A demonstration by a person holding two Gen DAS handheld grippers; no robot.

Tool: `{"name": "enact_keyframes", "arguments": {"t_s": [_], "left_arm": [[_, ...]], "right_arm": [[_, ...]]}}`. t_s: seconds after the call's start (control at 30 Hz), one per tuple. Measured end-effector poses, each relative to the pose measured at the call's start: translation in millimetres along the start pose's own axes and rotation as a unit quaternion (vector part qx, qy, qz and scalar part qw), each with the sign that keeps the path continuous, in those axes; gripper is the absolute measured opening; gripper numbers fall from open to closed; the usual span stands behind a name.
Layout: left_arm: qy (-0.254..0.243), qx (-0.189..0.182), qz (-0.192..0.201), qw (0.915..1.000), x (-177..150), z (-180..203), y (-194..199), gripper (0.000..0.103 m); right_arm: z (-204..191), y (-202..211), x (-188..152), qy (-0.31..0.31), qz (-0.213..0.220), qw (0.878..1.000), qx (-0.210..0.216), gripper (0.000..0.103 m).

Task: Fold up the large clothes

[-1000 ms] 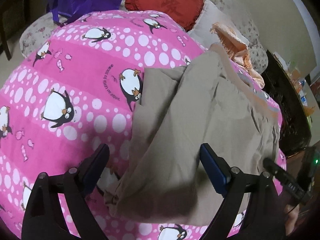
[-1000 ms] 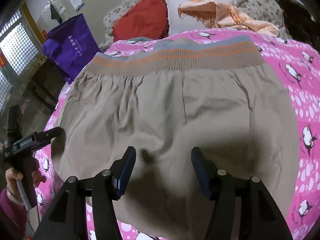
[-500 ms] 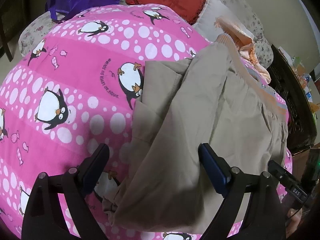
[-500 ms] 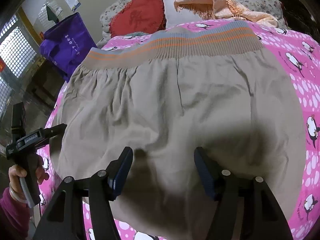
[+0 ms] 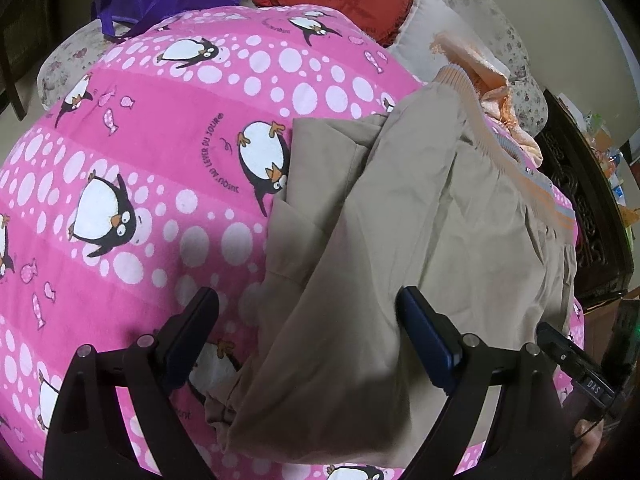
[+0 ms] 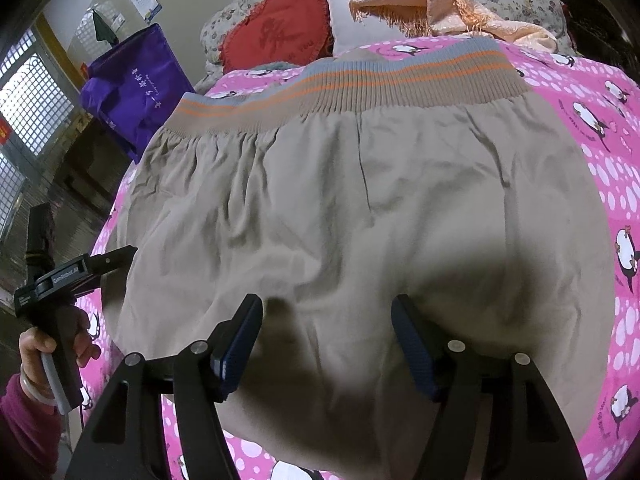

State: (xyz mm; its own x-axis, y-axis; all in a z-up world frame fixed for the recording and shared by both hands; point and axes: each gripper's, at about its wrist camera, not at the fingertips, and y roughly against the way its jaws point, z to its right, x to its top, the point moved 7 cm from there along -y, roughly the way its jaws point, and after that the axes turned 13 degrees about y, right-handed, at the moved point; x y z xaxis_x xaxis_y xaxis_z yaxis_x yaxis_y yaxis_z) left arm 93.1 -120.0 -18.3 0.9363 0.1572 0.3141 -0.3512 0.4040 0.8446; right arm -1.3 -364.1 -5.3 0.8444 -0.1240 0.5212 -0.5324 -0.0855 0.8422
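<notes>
We are drawing both wide-open claws, left gripper (image 5: 308,336) and right gripper (image 6: 326,336), nearer the trousers (image 6: 360,220) | waistband (image 6: 360,80) sliding farther off | next fold pending

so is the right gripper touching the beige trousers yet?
Cannot tell. In the right wrist view the right gripper hangs open over the beige trousers, but its fingertips overlap the cloth in the image, so neither gap nor contact shows.

1. A pink penguin-print blanket (image 5: 168,168) covered the bed.
2. A red heart-shaped cushion (image 6: 276,28) leaned beside a white pillow (image 6: 360,12).
3. A fringed peach cloth (image 6: 452,12) lay across the pillow.
4. A purple bag (image 6: 136,84) stood beside the bed.
</notes>
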Motion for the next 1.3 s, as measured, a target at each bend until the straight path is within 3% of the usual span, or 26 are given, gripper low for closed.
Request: {"name": "enact_keyframes", "arguments": {"t_s": [0.4,1.03,1.1,1.17,1.3], "left_arm": [[-0.005,-0.028,-0.012,0.9995,15,2,-6,0.092],[-0.009,-0.019,-0.013,0.9997,15,7,-15,0.092],[-0.010,-0.019,-0.013,0.9997,15,7,-16,0.093],[-0.011,-0.019,-0.014,0.9997,16,8,-18,0.094],[-0.014,-0.020,-0.015,0.9996,20,9,-21,0.094]], "right_arm": [[-5,9,6,0.000,0.014,1.000,0.007,0.069],[-10,10,13,0.016,0.022,1.000,0.011,0.068],[-12,11,15,0.031,0.028,0.999,0.008,0.064],[-16,12,18,0.047,0.032,0.998,-0.001,0.052],[-21,12,27,0.059,0.037,0.998,0.003,0.050]]}}
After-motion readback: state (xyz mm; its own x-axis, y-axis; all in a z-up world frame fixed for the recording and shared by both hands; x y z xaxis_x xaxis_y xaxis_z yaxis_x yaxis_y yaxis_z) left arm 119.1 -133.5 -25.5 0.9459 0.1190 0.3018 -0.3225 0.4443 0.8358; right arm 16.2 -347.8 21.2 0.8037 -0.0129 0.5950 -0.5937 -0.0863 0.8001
